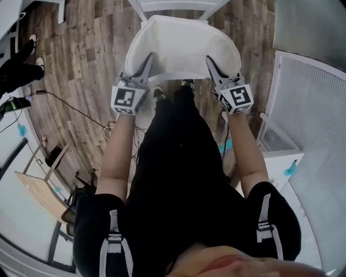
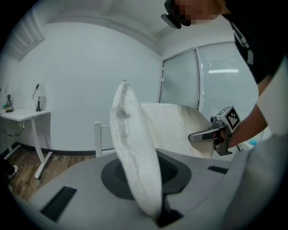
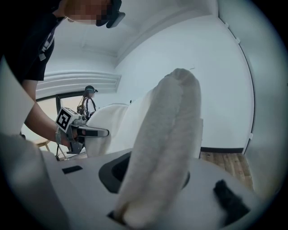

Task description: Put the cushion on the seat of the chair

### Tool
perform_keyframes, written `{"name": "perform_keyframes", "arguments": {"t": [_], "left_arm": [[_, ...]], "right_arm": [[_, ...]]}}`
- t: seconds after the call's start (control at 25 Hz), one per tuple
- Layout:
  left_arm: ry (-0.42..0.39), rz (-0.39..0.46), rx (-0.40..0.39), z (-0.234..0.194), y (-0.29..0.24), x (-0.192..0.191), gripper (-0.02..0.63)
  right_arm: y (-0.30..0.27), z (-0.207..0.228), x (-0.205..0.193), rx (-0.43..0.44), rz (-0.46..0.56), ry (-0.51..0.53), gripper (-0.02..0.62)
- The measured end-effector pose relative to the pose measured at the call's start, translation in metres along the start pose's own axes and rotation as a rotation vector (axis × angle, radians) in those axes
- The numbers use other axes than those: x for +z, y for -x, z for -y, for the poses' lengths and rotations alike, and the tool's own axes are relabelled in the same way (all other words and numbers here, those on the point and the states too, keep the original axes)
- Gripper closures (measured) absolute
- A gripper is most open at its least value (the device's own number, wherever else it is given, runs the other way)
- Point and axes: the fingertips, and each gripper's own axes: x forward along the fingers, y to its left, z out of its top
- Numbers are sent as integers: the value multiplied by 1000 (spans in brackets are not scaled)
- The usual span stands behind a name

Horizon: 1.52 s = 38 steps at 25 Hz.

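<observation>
A white padded cushion (image 1: 181, 48) hangs between my two grippers, over a white chair (image 1: 167, 5) whose seat it mostly hides. My left gripper (image 1: 147, 64) is shut on the cushion's near-left edge, and my right gripper (image 1: 212, 65) is shut on its near-right edge. In the left gripper view the cushion (image 2: 135, 148) stands pinched edge-on in my left gripper (image 2: 157, 209), with the right gripper (image 2: 204, 134) across on the far side. In the right gripper view the cushion (image 3: 166, 148) rises out of my right gripper (image 3: 130, 211), and the left gripper (image 3: 96, 132) shows beyond it.
The floor (image 1: 81, 48) is wood planks with cables (image 1: 81, 111) on the left. A white cabinet and frosted panel (image 1: 308, 108) stand at the right. A white desk (image 2: 22, 114) stands against the wall. The person's black-clad legs (image 1: 178, 162) stand just before the chair.
</observation>
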Motion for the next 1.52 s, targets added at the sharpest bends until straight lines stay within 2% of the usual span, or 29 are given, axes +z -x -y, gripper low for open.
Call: {"name": "perform_keyframes", "arguments": {"t": [0.4, 0.76, 0.92, 1.24, 1.52], "left_arm": [[106, -142, -13, -22, -59, -147, 541], [166, -240, -2, -35, -96, -237, 540], [232, -305, 4, -43, -109, -275, 535], [309, -410, 46, -58, -132, -327, 526], [328, -477, 56, -65, -148, -354, 510]], "right_arm": [[-63, 24, -147, 27, -129, -125, 525], [-105, 42, -234, 30, -222, -190, 520], [-122, 50, -269, 43, -280, -225, 515], [-156, 68, -320, 43, -392, -297, 485], [-168, 85, -352, 30, -472, -336, 440]]}}
